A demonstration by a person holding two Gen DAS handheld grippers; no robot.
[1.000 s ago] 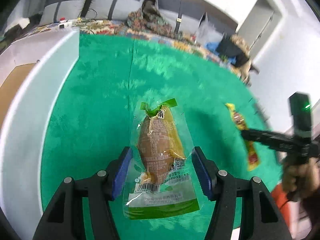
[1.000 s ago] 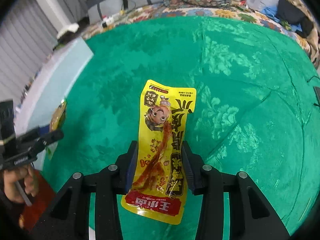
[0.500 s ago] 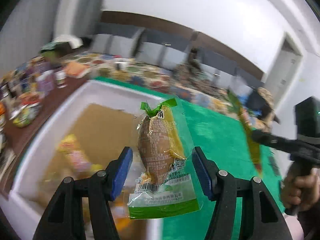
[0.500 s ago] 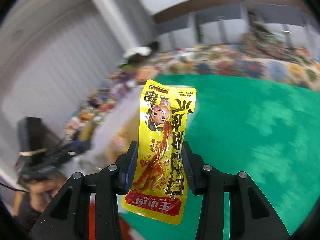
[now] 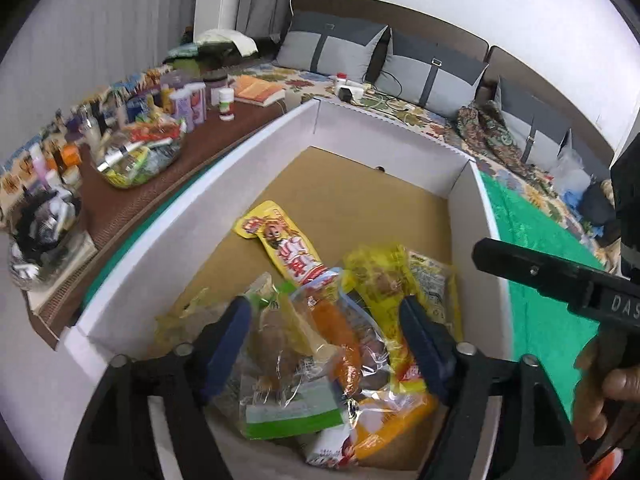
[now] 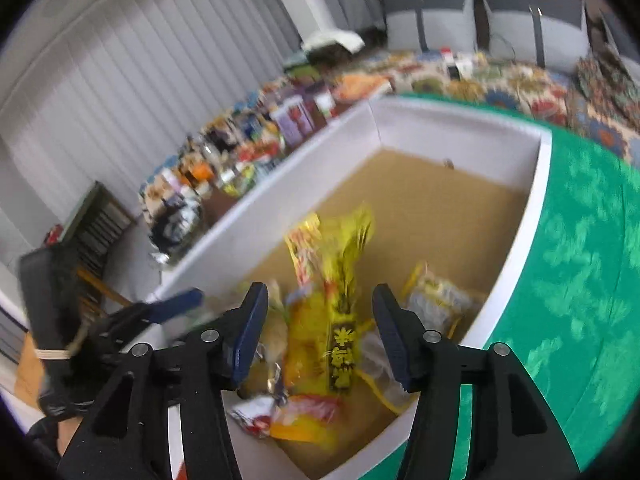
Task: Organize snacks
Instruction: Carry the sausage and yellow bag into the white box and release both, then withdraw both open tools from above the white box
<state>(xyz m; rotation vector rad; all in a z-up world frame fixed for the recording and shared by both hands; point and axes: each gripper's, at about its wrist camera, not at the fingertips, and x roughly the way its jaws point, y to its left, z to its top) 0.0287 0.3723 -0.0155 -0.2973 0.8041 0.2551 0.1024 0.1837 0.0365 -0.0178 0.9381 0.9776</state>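
Observation:
Both grippers hang over a white box (image 5: pixel 192 224) with a cardboard floor and several snack packets in it. The jaws of my left gripper (image 5: pixel 324 340) are opening. The clear, green-edged packet with a brown snack (image 5: pixel 280 372) sits loose between them on the pile, and the pads do not press on it. My right gripper (image 6: pixel 320 308) is also opening, and the yellow spicy-strip packet (image 6: pixel 340 320) is blurred and dropping between its fingers towards the pile. In the left wrist view the right gripper (image 5: pixel 540 276) reaches in from the right. In the right wrist view the left gripper's blue pad (image 6: pixel 176 304) shows at the left.
A green cloth (image 5: pixel 532 248) covers the table right of the box. Left of the box, a brown shelf (image 5: pixel 132 184) carries bottles and a glass bowl of snacks (image 5: pixel 140 156). Grey cushions (image 5: pixel 332 48) and a patterned cover lie behind. A hand (image 5: pixel 612 396) grips the right tool.
Both grippers swung left from the green cloth to over the white box. Their jaws widened and both packets slipped out of the pads, down towards the pile.

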